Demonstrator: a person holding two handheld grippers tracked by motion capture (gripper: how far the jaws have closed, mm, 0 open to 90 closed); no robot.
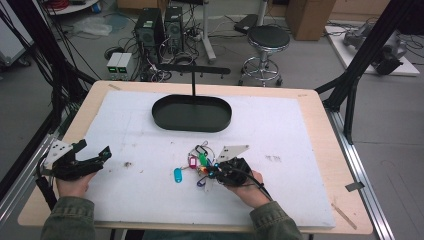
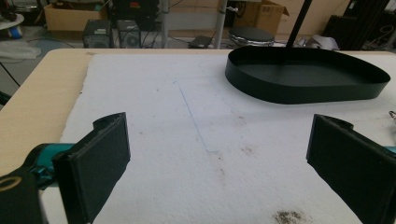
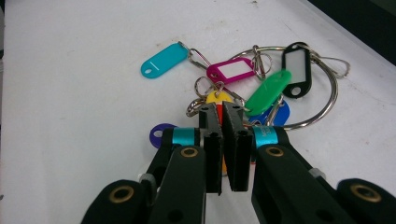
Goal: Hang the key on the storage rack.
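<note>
The right gripper is pinched nearly shut on the tags mid-table; the left gripper, near the left edge, gapes empty. Lift slowly so the wire ring trails clear, probably toward the tray at the far edge.

Setting: we judged it a lab or workshop.
Floor: we logged grey concrete, tangled cables, two computer towers and a metal stool.
Storage: we recorded cardboard boxes.
Bench: we noted a wooden table inside black framing.
</note>
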